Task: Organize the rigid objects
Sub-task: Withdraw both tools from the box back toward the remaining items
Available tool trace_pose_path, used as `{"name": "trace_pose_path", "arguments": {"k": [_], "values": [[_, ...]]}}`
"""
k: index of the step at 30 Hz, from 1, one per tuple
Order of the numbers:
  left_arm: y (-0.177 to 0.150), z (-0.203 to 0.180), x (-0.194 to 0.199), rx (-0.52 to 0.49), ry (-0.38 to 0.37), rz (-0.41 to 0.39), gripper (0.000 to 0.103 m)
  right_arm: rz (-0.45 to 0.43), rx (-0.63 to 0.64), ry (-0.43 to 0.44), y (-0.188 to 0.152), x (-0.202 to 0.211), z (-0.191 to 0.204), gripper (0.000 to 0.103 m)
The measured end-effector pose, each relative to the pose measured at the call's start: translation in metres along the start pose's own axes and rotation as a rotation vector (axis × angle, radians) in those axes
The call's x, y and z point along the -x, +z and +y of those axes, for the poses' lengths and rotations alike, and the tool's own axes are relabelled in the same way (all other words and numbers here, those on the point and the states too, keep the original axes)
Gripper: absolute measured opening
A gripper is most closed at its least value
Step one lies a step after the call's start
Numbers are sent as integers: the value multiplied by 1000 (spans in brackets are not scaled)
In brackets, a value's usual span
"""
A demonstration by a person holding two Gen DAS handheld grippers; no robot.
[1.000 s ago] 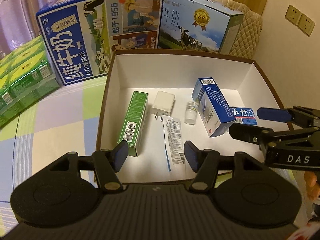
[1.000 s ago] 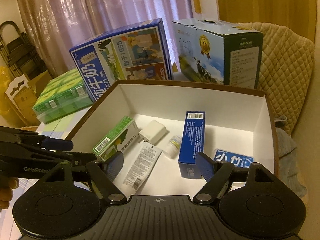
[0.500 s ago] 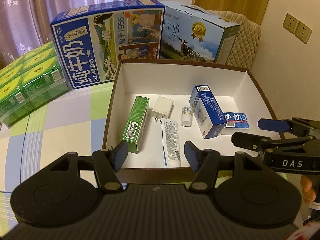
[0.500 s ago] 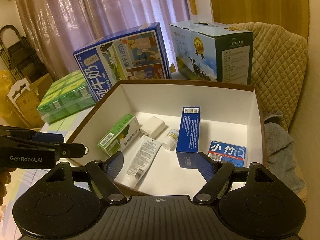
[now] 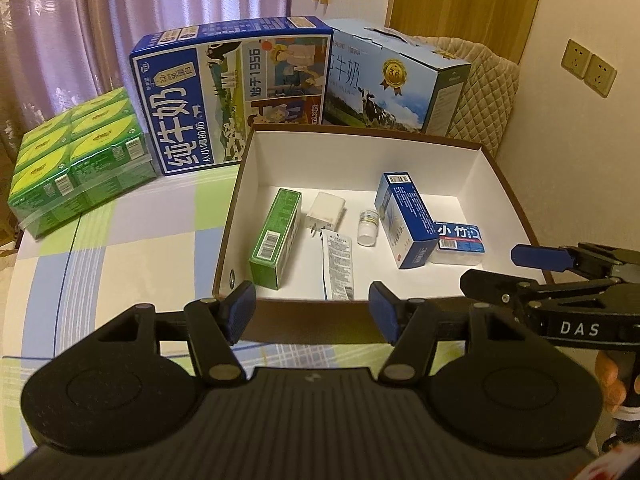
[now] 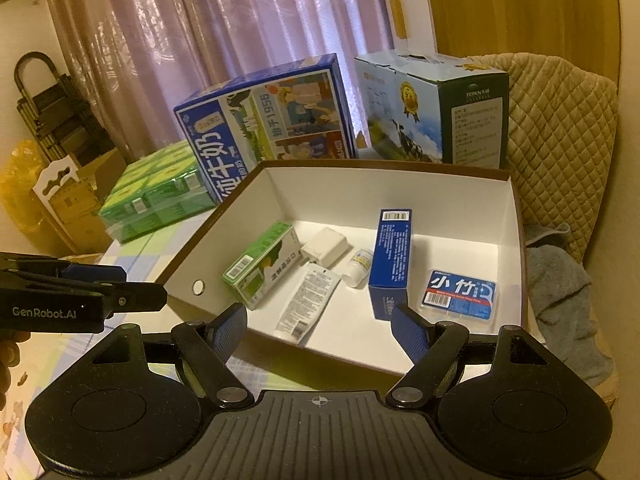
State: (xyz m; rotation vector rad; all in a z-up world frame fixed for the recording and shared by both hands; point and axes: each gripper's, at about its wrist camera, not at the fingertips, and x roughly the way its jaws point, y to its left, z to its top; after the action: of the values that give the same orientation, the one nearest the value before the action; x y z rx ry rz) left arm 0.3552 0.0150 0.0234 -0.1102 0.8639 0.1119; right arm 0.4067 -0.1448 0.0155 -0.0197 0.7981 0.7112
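Both grippers hang just outside the near wall of the tray point(image 5: 500, 168), jaws released and grasping nothing: the left gripper point(image 5: 312, 312) at its near-left part, the right gripper point(image 6: 320, 332) at its near-right. On the tray's floor, from its left wall rightward, lie a green box point(image 5: 276, 236), a white charger point(image 5: 326, 216), a sachet point(image 5: 338, 266), a small bottle point(image 5: 368, 226), a blue box point(image 5: 406, 218) and a floss pack point(image 5: 460, 238). Behind the tray stand two milk cartons point(image 5: 228, 92).

brown box point(image 5: 516, 200) with white inside, green carton point(image 5: 276, 238), dark blue carton point(image 5: 406, 218), white charger point(image 5: 326, 212). tablecloth point(image 5: 120, 240) is pastel checks: green, lilac, blue, cream. curtains point(image 5: 120, 20) purple-pink.
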Motion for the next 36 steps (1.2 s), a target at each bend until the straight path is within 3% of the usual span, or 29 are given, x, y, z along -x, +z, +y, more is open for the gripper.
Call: {"name": "trace_pose_path", "arguments": {"k": [17,36], "values": [[-53,20,53,9,-48,-22,59,11,-21,-18,-50,41,36,76],[-119,46,69,13,-106,52,59,91,-71,-66,-111,59,58,76]]}}
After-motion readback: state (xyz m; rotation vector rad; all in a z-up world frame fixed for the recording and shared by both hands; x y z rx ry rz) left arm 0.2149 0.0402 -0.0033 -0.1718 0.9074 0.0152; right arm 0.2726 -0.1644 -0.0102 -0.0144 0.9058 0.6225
